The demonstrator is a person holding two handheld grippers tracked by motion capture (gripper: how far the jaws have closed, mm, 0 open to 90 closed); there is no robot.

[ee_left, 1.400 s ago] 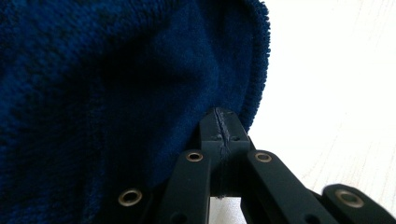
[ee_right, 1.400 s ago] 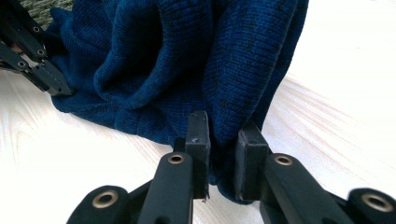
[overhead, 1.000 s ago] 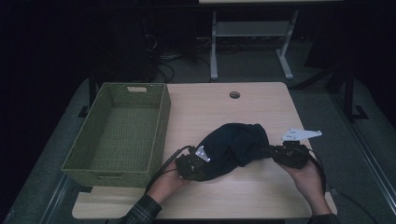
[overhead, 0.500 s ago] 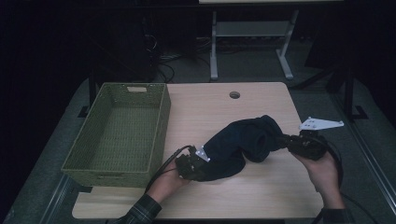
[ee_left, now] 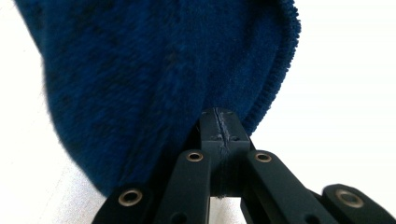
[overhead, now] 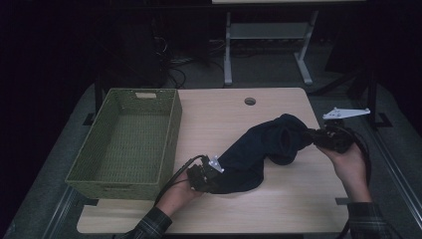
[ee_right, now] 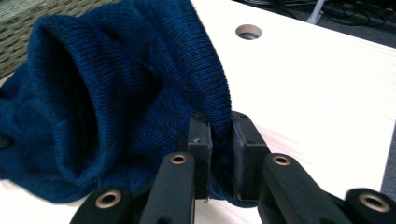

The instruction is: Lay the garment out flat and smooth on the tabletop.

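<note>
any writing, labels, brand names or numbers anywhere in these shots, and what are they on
None can be read.
Dark blue knitted garment: no tag or print shows.
Green woven basket: its pale patch at the far rim is too small to tell.
Wooden table: bare.
Left tool and right tool: unmarked black parts and rivets.

Empty green basket (overhead: 127,144) on wooden table (overhead: 278,199)

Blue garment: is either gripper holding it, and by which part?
Both. The left gripper is shut on the blue garment at its hemmed edge; the right gripper pinches the ribbed fold at the opposite end.
</note>
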